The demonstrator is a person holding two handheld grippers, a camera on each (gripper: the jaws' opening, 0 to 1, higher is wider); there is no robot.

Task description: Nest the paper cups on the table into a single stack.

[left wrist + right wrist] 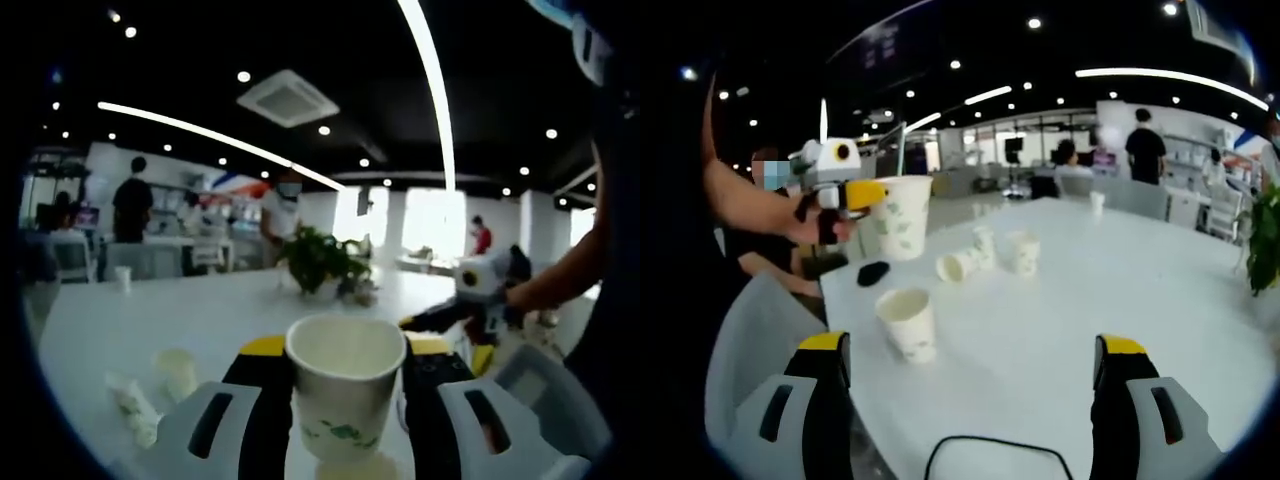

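Observation:
My left gripper [345, 350] is shut on a white paper cup with green print [345, 392], held upright in the air. The right gripper view shows this cup [902, 217] in the left gripper [862, 194], up and to the left of an upright cup [908, 323] on the white table [1060, 300]. The pale rim of a cup [355, 468] shows just under the held one. Further along stand two cups [1022, 252] [984, 240] and one lies on its side [958, 265]. My right gripper [972, 350] hovers open over the table and holds nothing.
A small black object [873, 272] lies near the table's edge. A potted plant [318, 262] stands mid-table, and a lone cup [1097, 200] stands at the far end. A person's hand holds the right gripper [470, 300]. Chairs and several people are beyond the table.

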